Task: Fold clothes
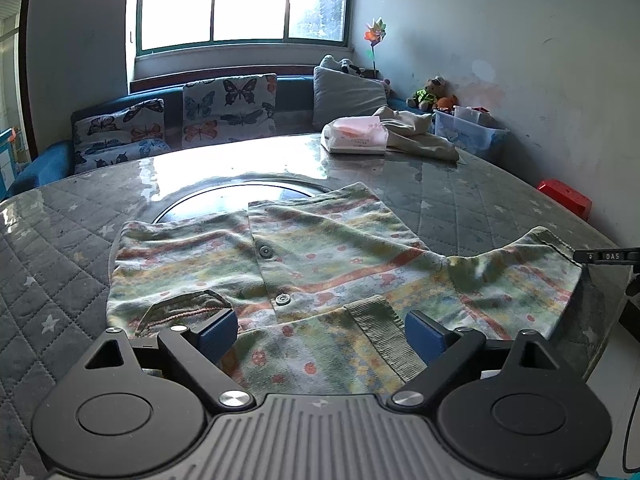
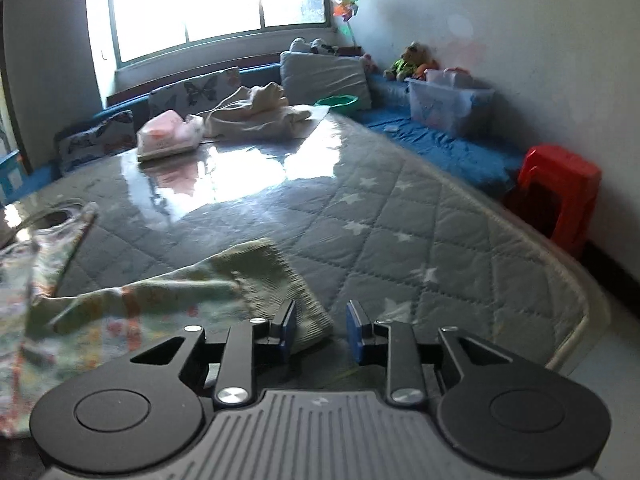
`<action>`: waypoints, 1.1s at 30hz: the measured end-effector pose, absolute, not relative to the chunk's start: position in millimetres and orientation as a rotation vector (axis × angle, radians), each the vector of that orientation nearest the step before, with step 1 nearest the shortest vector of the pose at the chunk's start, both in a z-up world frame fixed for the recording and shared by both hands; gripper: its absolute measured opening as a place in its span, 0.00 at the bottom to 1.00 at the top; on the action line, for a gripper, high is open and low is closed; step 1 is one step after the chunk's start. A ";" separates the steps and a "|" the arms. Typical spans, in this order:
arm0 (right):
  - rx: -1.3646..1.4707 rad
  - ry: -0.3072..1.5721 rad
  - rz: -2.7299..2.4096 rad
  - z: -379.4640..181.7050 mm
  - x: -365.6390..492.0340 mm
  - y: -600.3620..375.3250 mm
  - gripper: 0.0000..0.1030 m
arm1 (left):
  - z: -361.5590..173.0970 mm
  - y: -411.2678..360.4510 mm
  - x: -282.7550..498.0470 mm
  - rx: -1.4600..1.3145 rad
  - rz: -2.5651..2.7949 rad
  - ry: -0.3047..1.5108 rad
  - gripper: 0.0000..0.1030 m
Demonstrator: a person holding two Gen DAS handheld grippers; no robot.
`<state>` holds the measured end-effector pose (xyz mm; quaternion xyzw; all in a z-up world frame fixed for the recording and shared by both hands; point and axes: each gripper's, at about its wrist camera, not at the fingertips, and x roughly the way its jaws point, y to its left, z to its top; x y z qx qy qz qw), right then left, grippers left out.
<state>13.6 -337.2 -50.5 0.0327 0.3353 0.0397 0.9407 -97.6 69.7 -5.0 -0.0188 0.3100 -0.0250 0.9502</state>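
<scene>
A small green patterned button-up shirt (image 1: 312,276) lies spread on the quilted grey table (image 1: 60,264), front up, one sleeve stretched to the right. My left gripper (image 1: 320,334) is open wide, low over the shirt's near edge, with a ribbed cuff (image 1: 380,332) between its blue pads. My right gripper (image 2: 322,330) is open, at the ribbed sleeve cuff (image 2: 280,280) of the same shirt; the cuff's corner lies by the left pad (image 2: 286,330). The right gripper's tip (image 1: 604,257) shows at the sleeve end in the left wrist view.
A tissue pack (image 1: 356,136) and a crumpled beige cloth (image 1: 416,132) lie at the table's far side. A round dark inset (image 1: 240,196) is behind the shirt. A red stool (image 2: 556,192), a plastic bin (image 2: 444,104) and a cushioned bench (image 1: 200,116) surround the table.
</scene>
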 end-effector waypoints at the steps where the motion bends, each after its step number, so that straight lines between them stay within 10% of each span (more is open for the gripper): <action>1: 0.063 0.684 0.077 -50.6 13.1 -336.2 0.26 | -5.2 69.4 -97.3 -0.041 -0.051 0.630 0.90; 9: 0.156 0.686 0.152 -44.7 12.7 -338.8 0.07 | -4.3 70.9 -100.5 -0.043 -0.047 0.621 0.91; 33: 0.142 0.615 1.071 75.8 -6.3 -108.6 0.06 | 2.0 133.0 -149.2 -0.153 0.103 0.547 0.93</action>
